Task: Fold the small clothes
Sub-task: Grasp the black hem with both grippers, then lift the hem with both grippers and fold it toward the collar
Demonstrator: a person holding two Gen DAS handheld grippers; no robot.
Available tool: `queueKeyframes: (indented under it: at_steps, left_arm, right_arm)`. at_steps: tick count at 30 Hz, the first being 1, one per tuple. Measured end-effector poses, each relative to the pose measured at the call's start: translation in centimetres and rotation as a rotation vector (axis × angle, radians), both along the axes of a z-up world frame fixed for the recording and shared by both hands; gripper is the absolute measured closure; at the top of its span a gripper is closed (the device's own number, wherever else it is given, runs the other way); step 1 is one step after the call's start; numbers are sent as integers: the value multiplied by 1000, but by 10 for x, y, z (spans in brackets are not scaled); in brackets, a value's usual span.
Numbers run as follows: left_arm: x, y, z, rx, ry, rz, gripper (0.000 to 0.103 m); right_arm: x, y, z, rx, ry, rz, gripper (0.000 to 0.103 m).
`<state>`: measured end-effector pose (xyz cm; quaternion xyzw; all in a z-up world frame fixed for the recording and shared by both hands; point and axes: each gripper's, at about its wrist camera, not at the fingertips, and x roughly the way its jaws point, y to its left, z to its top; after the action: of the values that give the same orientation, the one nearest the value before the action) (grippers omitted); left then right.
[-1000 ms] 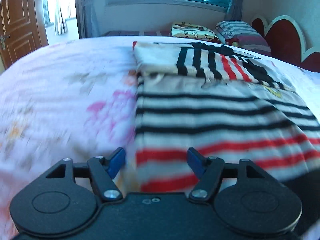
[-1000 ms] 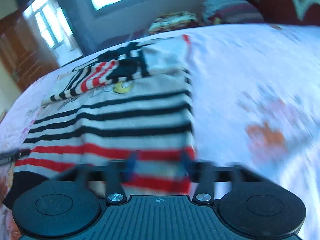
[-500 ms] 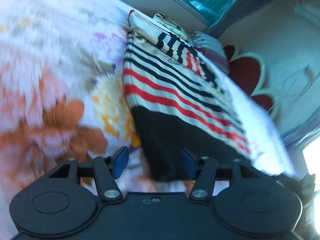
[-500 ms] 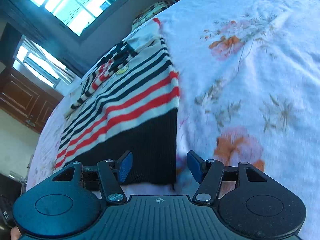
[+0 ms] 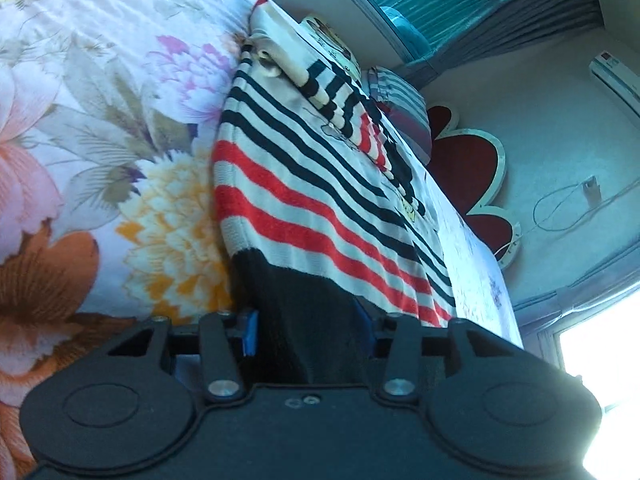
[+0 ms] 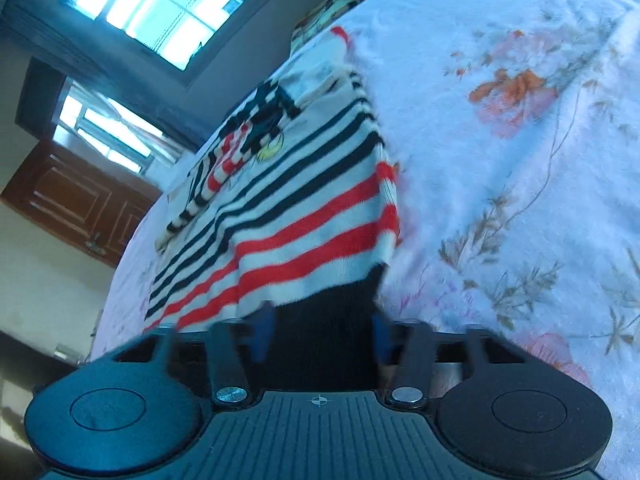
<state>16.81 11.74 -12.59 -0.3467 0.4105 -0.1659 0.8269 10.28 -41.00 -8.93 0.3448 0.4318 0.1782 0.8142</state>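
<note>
- A floral bedspread (image 5: 100, 128) is seen under and around both grippers; a heart-shaped headboard (image 5: 472, 168) and a window (image 6: 160, 12) lie beyond.
- The striped sweater (image 5: 312, 208) is spread ahead of them; its black hem (image 6: 332, 320) is partly hidden.
- Both tools are rolled and angled downward: the left gripper (image 5: 308, 332) and right gripper (image 6: 320, 336) are closing, hem between the jaws; pad contact cannot be told.

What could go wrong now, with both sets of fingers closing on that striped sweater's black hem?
The left gripper and right gripper are closing on the black hem of the striped sweater; a shallow bite might slip. The folded sleeves could slide off when lifted. The floral bedsheet might get pinched too.
</note>
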Motion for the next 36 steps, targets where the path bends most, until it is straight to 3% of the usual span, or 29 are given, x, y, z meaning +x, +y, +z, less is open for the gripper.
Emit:
queueKeyframes:
  at_steps: [2, 7, 8, 9, 10, 13, 15, 17, 19, 20, 22, 29, 36]
  left_arm:
    - [-2, -5, -1, 25, -3, -17, 76]
    - [-5, -13, -1, 63, -24, -23, 75]
    - [-3, -16, 1, 83, -27, -33, 80]
    - [-2, -17, 4, 117, -32, -35, 93]
    - [-5, -12, 10, 133, -45, -29, 98]
    - [-18, 5, 28, 29, -170, 41, 98]
    - [-24, 9, 33, 42, -197, 46, 98]
    - [-23, 9, 19, 70, -140, 44, 98]
    - [-19, 7, -5, 98, -39, 49, 98]
    - [-22, 9, -11, 59, -40, 76, 98]
    - [-24, 11, -9, 24, -38, 107, 98]
    - [-16, 17, 28, -25, -135, 129, 99]
    - [39, 14, 85, -57, -243, 155, 99]
  right_arm:
    - [-5, 1, -7, 8, 12, 23, 79]
    - [-12, 2, -8, 16, -1, 18, 79]
    - [-11, 3, -7, 5, -1, 26, 79]
    - [-10, 6, -3, -24, -12, 36, 100]
    - [-10, 7, 2, -42, -32, 42, 99]
    - [-20, -4, 25, 15, -135, 21, 99]
    - [-27, -9, 35, 16, -189, 24, 99]
    - [-28, -12, 26, 22, -175, 20, 99]
    - [-19, -8, 2, -22, -57, 20, 99]
    - [-16, -6, -7, -24, -10, 17, 99]
    - [-17, -7, -6, 35, -21, -15, 99]
    - [-3, -6, 52, 29, -175, -43, 99]
    - [44, 6, 118, 11, -303, -39, 99]
